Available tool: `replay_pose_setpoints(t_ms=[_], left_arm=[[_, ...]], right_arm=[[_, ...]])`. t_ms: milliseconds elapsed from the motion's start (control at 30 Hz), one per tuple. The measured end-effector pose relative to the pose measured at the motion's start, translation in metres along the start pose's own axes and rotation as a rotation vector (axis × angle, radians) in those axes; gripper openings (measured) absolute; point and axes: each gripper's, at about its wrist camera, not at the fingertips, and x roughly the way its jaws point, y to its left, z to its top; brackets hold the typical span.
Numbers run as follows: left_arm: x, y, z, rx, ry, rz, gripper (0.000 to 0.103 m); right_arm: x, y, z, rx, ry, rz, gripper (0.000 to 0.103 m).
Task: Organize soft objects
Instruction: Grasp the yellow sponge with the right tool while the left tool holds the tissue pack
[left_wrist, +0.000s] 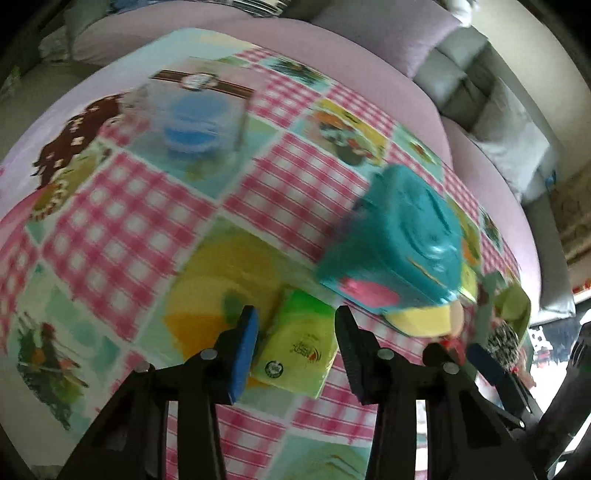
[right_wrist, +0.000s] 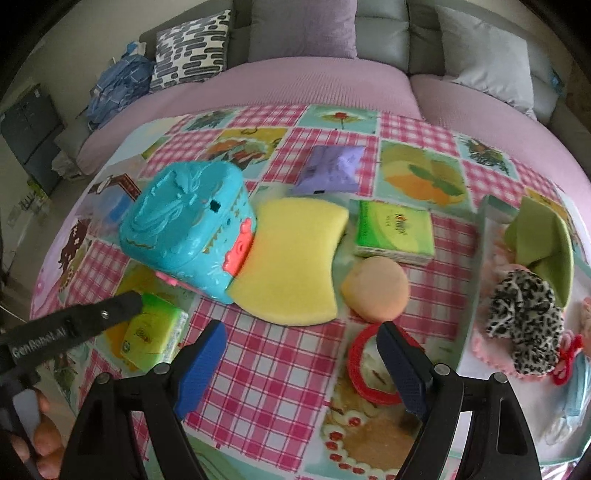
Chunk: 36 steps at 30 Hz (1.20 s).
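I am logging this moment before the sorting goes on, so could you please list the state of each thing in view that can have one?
left tongs: open, around the small tissue pack
right tongs: open, empty
turquoise box: lid shut, tilted, resting on the yellow sponge
green tissue pack: lying flat
tray: already holds soft items
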Motion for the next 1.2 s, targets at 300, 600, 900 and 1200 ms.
replay_pose_setpoints(t_ms=[300,600,900,1200], left_arm=[[0.012,0.007,0.001,-0.004,0.064,-0.026,0.045],[0.017,0.010,0.002,-0.014,0.091,-0.011,0.054],[0.023,0.002,0.001,0.030,0.122,-0.006,0.063],[0.032,-0.010,-0.002,0.078,0.138,0.017,0.063]], right_arm=[[0.013,0.009,0.007,-0.041,-0.011,-0.029,0.086],[0.022,0.014,0.008,-0.068,-0.006,-0.019,0.086],[0.028,0.015,0.009,-0.082,0.003,-0.011,0.071],[0.027,0.014,0.008,-0.086,0.002,-0.004,0.059]])
